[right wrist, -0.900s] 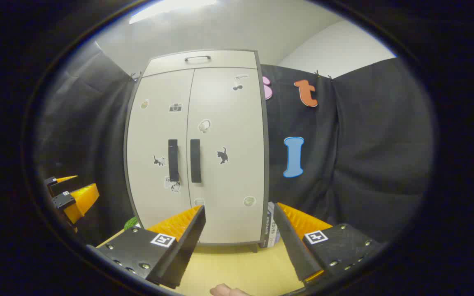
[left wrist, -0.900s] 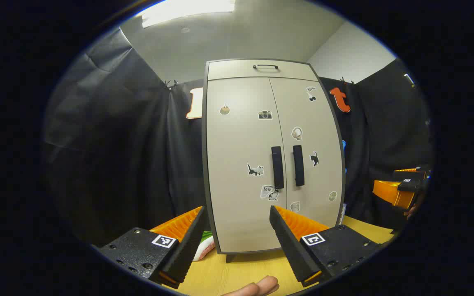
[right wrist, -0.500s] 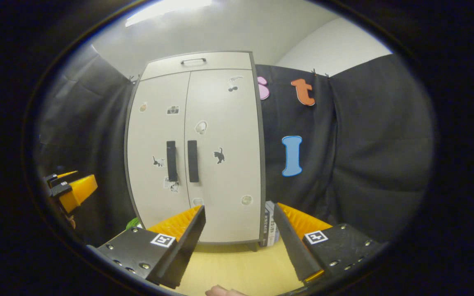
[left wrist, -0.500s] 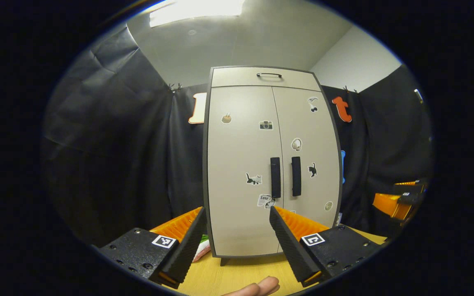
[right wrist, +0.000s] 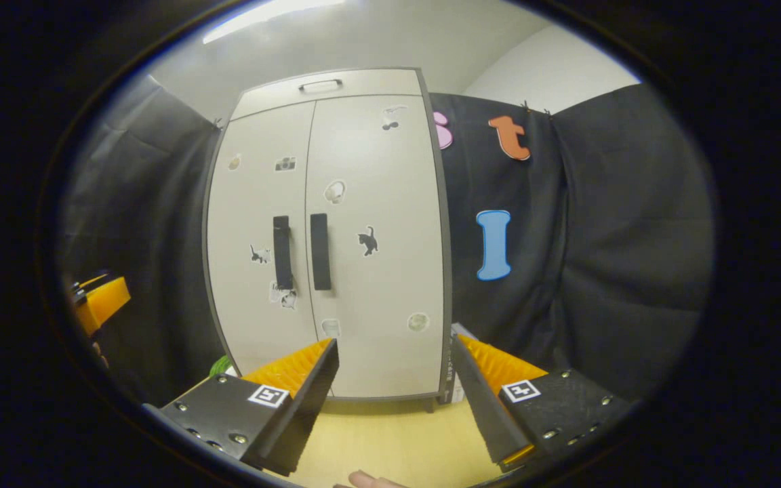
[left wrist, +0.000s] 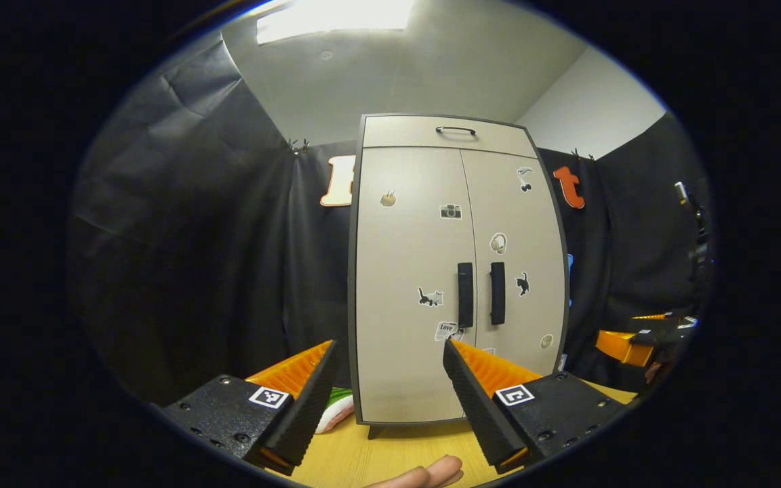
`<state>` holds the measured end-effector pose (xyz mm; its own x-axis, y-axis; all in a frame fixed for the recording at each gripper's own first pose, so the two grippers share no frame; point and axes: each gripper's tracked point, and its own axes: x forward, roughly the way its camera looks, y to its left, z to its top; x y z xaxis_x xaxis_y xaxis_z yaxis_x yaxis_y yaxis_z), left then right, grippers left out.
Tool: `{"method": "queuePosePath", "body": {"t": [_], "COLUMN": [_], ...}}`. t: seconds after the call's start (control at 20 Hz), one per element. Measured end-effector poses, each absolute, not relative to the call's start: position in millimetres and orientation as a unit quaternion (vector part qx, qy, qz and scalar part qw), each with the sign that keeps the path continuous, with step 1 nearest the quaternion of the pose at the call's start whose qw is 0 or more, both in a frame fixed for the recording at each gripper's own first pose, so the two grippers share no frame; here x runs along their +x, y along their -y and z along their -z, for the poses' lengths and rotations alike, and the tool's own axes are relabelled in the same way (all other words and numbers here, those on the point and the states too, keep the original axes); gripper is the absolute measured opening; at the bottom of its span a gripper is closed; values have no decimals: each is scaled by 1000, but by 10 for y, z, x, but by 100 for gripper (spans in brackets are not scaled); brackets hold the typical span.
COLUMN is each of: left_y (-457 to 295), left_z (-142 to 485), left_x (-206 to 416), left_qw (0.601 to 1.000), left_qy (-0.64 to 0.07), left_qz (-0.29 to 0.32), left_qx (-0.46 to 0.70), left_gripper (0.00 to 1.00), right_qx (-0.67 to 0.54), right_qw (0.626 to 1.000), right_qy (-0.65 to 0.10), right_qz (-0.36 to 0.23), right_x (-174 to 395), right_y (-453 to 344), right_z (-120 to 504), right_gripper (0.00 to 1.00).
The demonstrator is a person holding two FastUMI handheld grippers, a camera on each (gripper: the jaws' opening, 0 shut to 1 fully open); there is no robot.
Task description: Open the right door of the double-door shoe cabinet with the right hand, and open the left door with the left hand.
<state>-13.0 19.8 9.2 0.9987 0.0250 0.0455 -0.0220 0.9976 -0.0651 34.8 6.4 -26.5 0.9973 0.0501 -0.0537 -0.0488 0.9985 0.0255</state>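
The smooth beige shoe cabinet (left wrist: 455, 271) stands on a wooden table (left wrist: 397, 454), both doors shut, with two flat black bar handles (right wrist: 319, 251). The left gripper (left wrist: 387, 400) and right gripper (right wrist: 394, 400) hold their ridged fingers apart, gripping nothing. Green-and-white packaging (left wrist: 336, 410) shows in the left gripper view.

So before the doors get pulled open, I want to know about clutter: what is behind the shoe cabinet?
A green-and-white item pokes out behind the shoe cabinet on one side, something printed on the other. The rest is hidden.

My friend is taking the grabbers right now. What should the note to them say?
Left gripper: open, holding nothing, facing the cabinet's left door.
Right gripper: open, holding nothing, short of the right door.
The shoe cabinet stands on the wooden table, both doors shut.
Done: nothing.
Left: right gripper pulls the right handle, left gripper the left handle.
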Motion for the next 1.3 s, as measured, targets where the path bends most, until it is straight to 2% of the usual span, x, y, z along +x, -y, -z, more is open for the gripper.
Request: {"method": "queuePosePath", "body": {"t": [0.05,0.1,0.15,0.2,0.25,0.3,0.35,0.45,0.5,0.55,0.6,0.7,0.75,0.8,0.85,1.15,1.2,1.3], "left_y": [-217,-223,-229,-228,-222,-209,-201,-223,-225,-226,-249,-274,-302,-341,-380,-499,-534,-585], "left_z": [-70,-54,-25,-2,28,48,50,115,155,177,210,265,301,359,421,744,751,799], "left_x": [-154,-179,-209,-243,-281,-314,-322,-339,-375,-435,-531,-579,-577,-562,-552,-456,-442,-396], "left_qw": [999,999,999,999,999,999,999,999,999,999,999,999,999,999,999,998,998,998], "left_qy": [22,21,19,17,16,15,19,20,20,21,21,18,16,9,3,-29,-28,-36], "left_qz": [-12,-11,-8,-5,-2,2,6,2,2,2,3,6,5,-1,-6,-1,-6,-14], "left_qx": [-30,-29,-30,-33,-38,-41,-43,-42,-42,-44,-44,-40,-38,-39,-42,-51,-52,-54], "left_gripper": [95,95,95,95,95,96,95,95,95,95,96,95,95,95,95,95,95,94], "right_qx": [8,10,13,15,13,12,12,14,14,13,6,-7,-11,-16,-21,-14,-20,-23], "right_qw": [999,999,999,999,999,998,998,996,996,995,995,995,995,992,992,996,996,997], "right_qy": [-27,-23,-20,-17,-13,-12,-12,-9,-5,0,5,11,15,19,21,2,5,2], "right_qz": [-28,-33,-36,-39,-48,-57,-68,-89,-93,-95,-99,-98,-102,-120,-123,-91,-82,-67], "right_x": [452,563,682,799,925,1043,1150,1381,1496,1594,1677,1815,1861,1894,1953,2356,2413,2482], "right_y": [-100,-134,-165,-205,-274,-364,-451,-654,-741,-817,-900,-1046,-1131,-1269,-1328,-1423,-1425,-1455], "right_z": [245,190,149,101,59,21,-8,-105,-172,-239,-300,-377,-387,-392,-377,-246,-248,-198], "right_gripper": [94,98,94,98,99,99,94,94,99,94,98,98,94,94,98,96,96,81]}}
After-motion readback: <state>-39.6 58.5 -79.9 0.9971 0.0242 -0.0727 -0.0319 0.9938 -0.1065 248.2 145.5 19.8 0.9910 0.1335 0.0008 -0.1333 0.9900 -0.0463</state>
